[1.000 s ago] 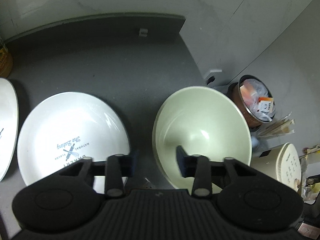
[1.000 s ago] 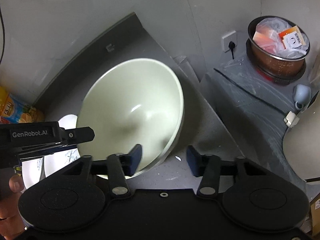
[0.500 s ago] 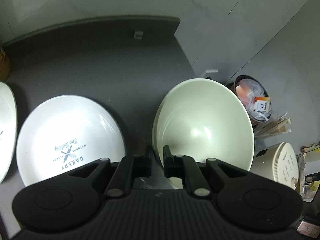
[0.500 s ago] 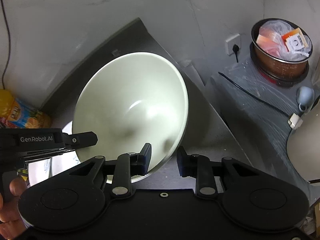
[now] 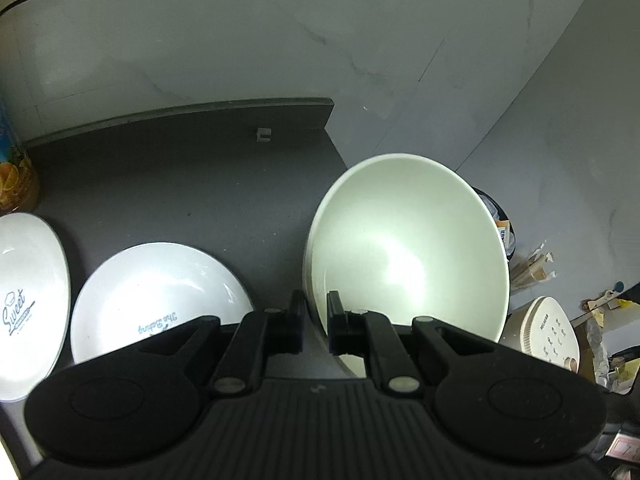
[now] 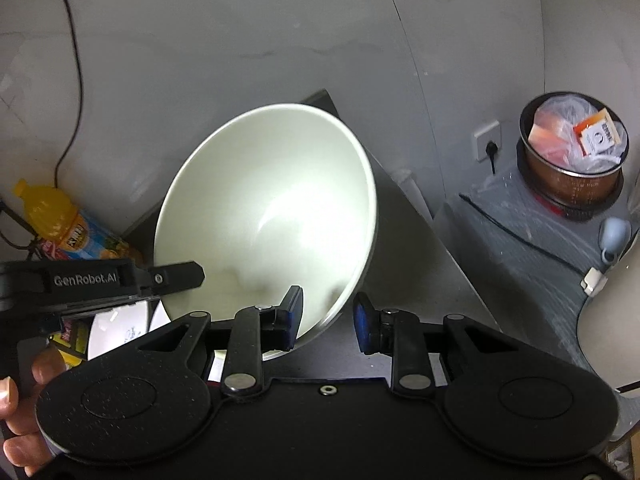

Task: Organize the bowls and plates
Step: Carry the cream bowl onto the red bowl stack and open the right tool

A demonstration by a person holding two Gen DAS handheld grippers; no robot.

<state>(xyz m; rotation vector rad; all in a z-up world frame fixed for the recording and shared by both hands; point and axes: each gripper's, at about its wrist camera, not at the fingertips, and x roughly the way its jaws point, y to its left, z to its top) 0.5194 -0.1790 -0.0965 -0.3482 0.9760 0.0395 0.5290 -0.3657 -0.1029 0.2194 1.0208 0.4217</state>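
Observation:
A large pale green bowl (image 5: 408,248) hangs tilted above the dark counter (image 5: 168,184). My left gripper (image 5: 314,312) is shut on its near left rim, one finger inside and one outside. In the right wrist view the same bowl (image 6: 272,216) fills the middle. There my right gripper (image 6: 328,316) is shut on its lower rim, and the left gripper's finger (image 6: 176,276) shows at the bowl's left edge. A white "The Baking" plate (image 5: 160,292) lies flat on the counter to the left, with a white "Sweet" plate (image 5: 28,300) beside it.
An orange juice bottle (image 6: 68,228) stands at the counter's back left by the wall. To the right, off the counter, are a copper pot (image 6: 572,168) stuffed with bags, a grey cup (image 6: 614,236) and a white appliance (image 5: 548,336). A person's hand (image 6: 20,420) holds the left gripper.
The left gripper went from open to shut on the bowl's rim. The right gripper narrowed onto the opposite rim. The bowl has risen off the counter and tilted upward.

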